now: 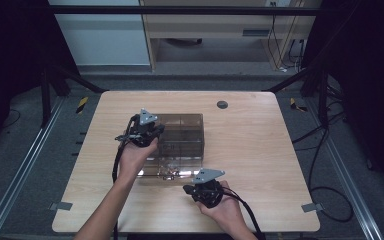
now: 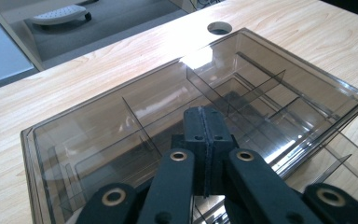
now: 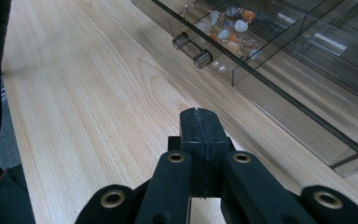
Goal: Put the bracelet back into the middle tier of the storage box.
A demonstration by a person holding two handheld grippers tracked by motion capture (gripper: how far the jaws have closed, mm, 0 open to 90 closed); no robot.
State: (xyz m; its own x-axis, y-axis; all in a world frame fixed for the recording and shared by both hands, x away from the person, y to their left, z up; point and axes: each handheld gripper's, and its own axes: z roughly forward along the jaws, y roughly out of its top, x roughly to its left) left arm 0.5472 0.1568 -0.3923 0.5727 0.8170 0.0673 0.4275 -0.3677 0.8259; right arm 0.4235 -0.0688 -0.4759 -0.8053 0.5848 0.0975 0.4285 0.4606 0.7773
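Left gripper point(image 2: 204, 140): we hold it over the clear box point(image 2: 121, 116), jaws pressed together, empty
Right gripper point(image 3: 200, 140): we rest it beside the drawer point(image 3: 223, 28), jaws together, empty

Left tool point(image 1: 142, 131) and right tool point(image 1: 205, 189), jaws pressed together.

Dim room with dark edges, table point(image 1: 260, 145) evenly lit, glare on smoky box point(image 2: 200, 58), gripper views sharp.

Organizer box point(image 2: 121, 121) near corner behind jaws; beads point(image 3: 228, 25) in drawer too small to identify.
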